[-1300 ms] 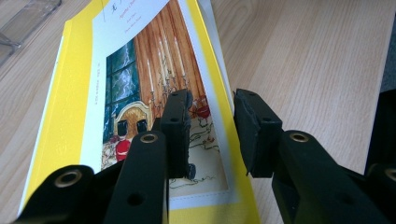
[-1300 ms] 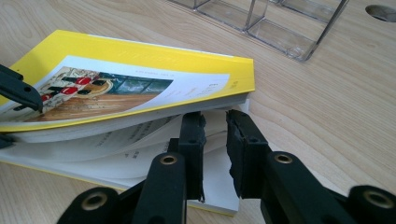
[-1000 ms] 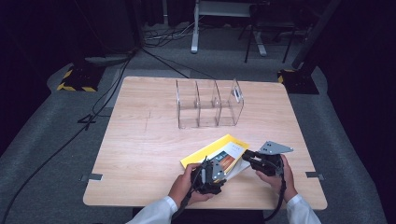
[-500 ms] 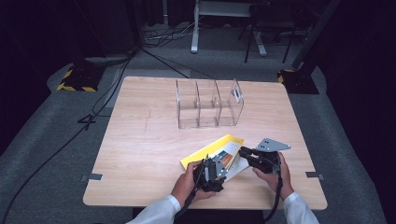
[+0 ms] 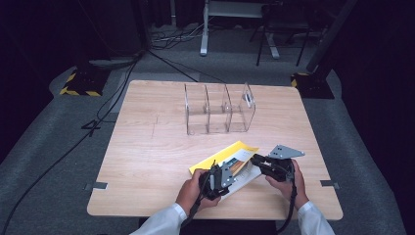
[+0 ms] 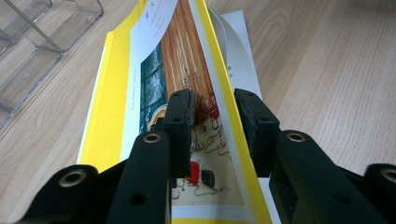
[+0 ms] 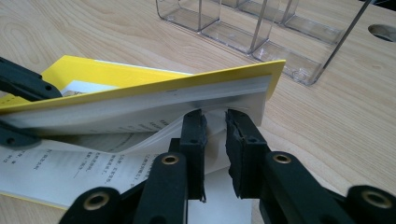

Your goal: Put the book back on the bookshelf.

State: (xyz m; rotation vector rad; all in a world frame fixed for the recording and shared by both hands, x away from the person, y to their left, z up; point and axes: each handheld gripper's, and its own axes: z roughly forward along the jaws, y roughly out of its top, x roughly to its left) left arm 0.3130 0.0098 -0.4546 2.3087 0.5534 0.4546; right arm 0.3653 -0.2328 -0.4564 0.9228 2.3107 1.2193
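Since a second ago the right gripper (image 5: 258,160) has been sliding left toward the yellow book (image 5: 226,155), and the left gripper (image 5: 221,175) has been shifting slightly right along it. In the left gripper view, the left gripper (image 6: 214,108) is straddling the book's (image 6: 187,70) raised front cover, its jaws standing a narrow gap apart on either side of the cover's edge; whether the pads are actually pressing it cannot be told. In the right gripper view, the right gripper (image 7: 215,122) is reaching under the lifted cover, its jaws nearly closed around a curling white page (image 7: 140,140), with a slim gap between them. The book (image 7: 140,93) is lying open at the near middle of the wooden table (image 5: 147,147), between the two hands. Farther away, near the table's centre, a clear acrylic organizer (image 5: 218,110) with three compartments is standing upright. Around the table, grey carpet (image 5: 49,147) is covering the floor, black cables (image 5: 112,93) are trailing across it at the left, and dark stands are rising at the far side.
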